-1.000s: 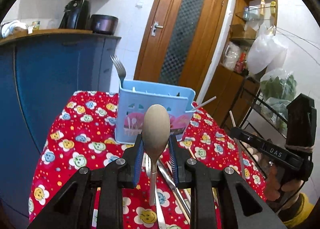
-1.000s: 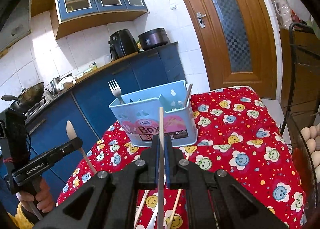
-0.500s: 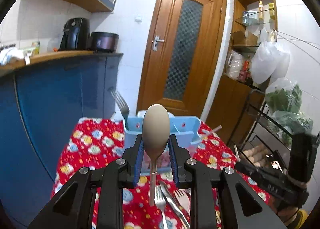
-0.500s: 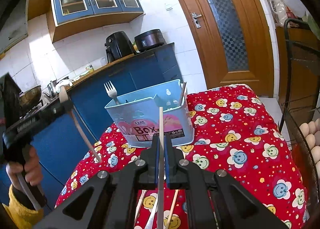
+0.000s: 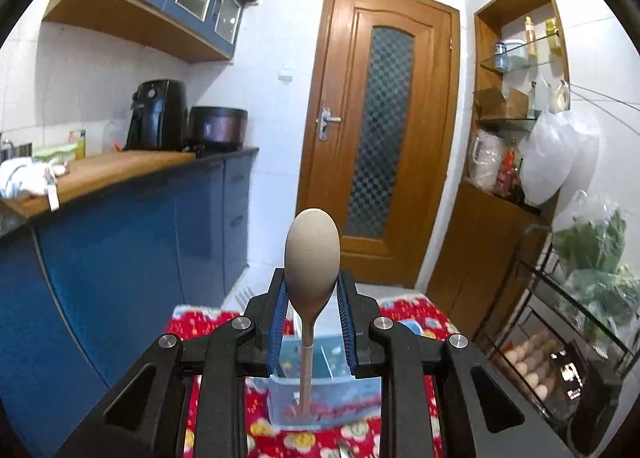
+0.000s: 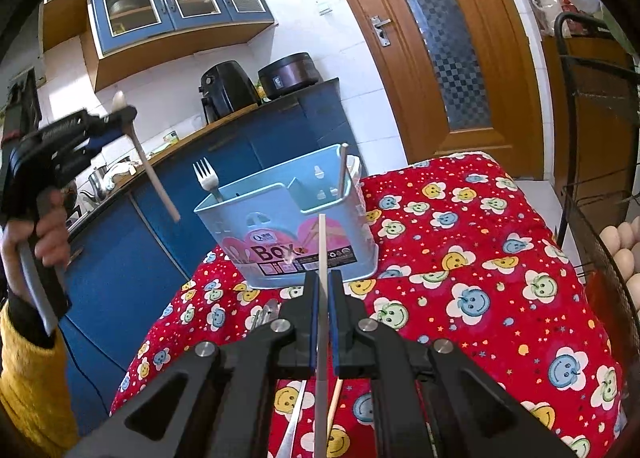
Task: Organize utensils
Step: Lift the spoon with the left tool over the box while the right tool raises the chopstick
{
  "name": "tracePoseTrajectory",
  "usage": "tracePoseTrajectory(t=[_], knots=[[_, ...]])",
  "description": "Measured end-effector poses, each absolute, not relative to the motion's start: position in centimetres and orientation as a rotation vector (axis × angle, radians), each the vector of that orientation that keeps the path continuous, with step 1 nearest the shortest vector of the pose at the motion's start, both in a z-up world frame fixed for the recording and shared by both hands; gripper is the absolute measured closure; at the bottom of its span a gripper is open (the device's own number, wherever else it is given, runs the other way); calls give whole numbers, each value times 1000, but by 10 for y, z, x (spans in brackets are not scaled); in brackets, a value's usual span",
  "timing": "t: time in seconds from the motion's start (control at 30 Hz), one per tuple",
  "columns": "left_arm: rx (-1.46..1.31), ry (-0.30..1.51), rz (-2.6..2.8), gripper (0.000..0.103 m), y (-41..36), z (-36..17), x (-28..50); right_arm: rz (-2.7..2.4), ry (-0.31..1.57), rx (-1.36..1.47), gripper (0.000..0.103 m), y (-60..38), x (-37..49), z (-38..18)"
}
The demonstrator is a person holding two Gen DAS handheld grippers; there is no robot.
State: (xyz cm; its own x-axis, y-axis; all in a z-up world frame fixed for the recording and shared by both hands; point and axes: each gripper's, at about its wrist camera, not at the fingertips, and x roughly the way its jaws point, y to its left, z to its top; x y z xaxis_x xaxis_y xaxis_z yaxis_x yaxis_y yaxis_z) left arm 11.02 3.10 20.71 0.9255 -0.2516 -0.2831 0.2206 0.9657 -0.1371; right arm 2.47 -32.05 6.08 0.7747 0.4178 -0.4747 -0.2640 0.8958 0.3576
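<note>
My left gripper (image 5: 312, 298) is shut on a wooden spoon (image 5: 312, 254), bowl up, held high above the light blue utensil box (image 5: 320, 390). In the right wrist view the left gripper (image 6: 120, 116) is raised at far left, up and left of the box (image 6: 288, 226), with the spoon (image 6: 154, 174) slanting down. My right gripper (image 6: 323, 286) is shut on a pale chopstick (image 6: 321, 258), in front of the box. The box holds a fork (image 6: 207, 176) and a chopstick (image 6: 341, 168).
The red flowered tablecloth (image 6: 480, 278) covers the table. Loose cutlery (image 6: 266, 312) and another chopstick (image 6: 334, 406) lie under my right gripper. A blue counter (image 5: 120, 218) stands left, a wire rack with eggs (image 6: 616, 246) right, a wooden door (image 5: 384, 138) behind.
My left gripper has risen and tilted up with the spoon, so the box has dropped low in its view. My right gripper with the chopstick has barely moved.
</note>
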Motion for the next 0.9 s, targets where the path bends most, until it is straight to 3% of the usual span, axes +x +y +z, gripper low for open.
tracePoseTrajectory(t=[0.43,0.9], knots=[[-74,293,-189,79,14,207,149,361,579,278,97,-326,28,54],[-93,388,-175,79,5,150,183,337,588,282,97,-330,31,51]])
